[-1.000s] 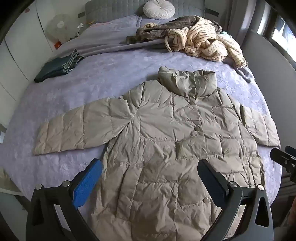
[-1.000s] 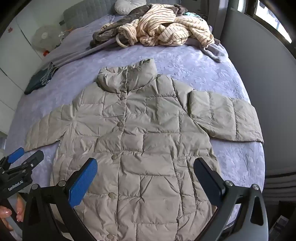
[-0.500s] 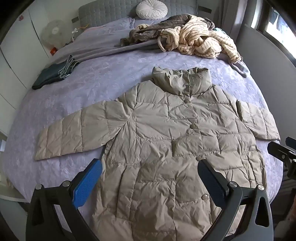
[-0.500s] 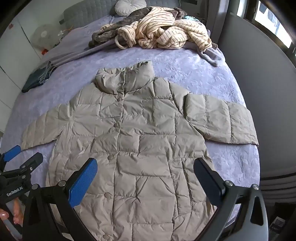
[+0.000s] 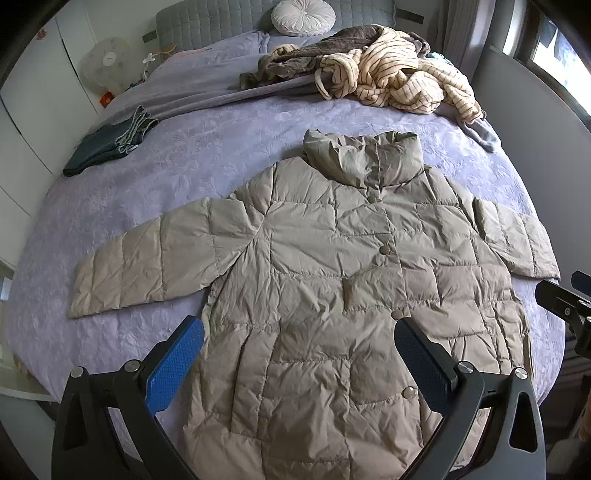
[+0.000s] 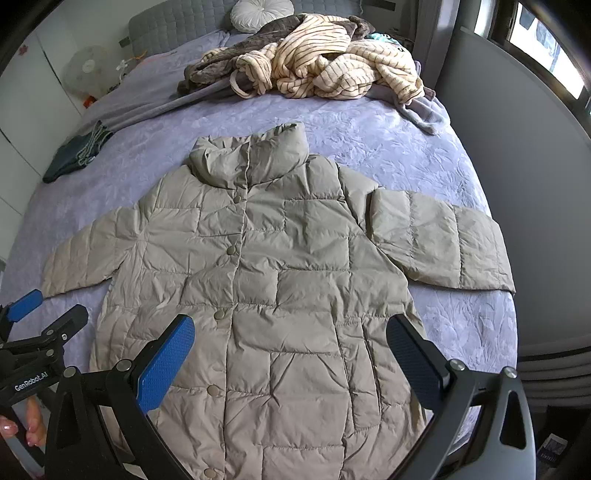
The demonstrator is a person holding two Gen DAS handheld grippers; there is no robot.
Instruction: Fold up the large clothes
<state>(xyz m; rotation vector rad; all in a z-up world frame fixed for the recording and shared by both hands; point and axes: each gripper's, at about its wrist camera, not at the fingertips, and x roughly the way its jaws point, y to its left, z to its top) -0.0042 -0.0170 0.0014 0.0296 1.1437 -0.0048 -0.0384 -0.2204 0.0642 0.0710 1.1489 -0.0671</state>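
A beige quilted puffer jacket (image 5: 332, 280) lies flat and buttoned on the purple bed (image 5: 192, 162), collar away from me, both sleeves spread out sideways. It also shows in the right wrist view (image 6: 277, 280). My left gripper (image 5: 299, 365) is open and empty, held above the jacket's lower left part. My right gripper (image 6: 291, 362) is open and empty above the jacket's lower middle. The left gripper also appears at the left edge of the right wrist view (image 6: 33, 325), and the right gripper at the right edge of the left wrist view (image 5: 565, 299).
A heap of striped cream and brown clothes (image 5: 384, 77) lies at the head of the bed, with a round white cushion (image 5: 303, 16) behind. A folded dark garment (image 5: 107, 147) sits at the bed's left edge. A grey wall (image 6: 535, 221) runs along the right side.
Both grippers have drawn back and risen slightly, so the jacket sits a little further off in both views. Both stay open. The jacket has not moved.
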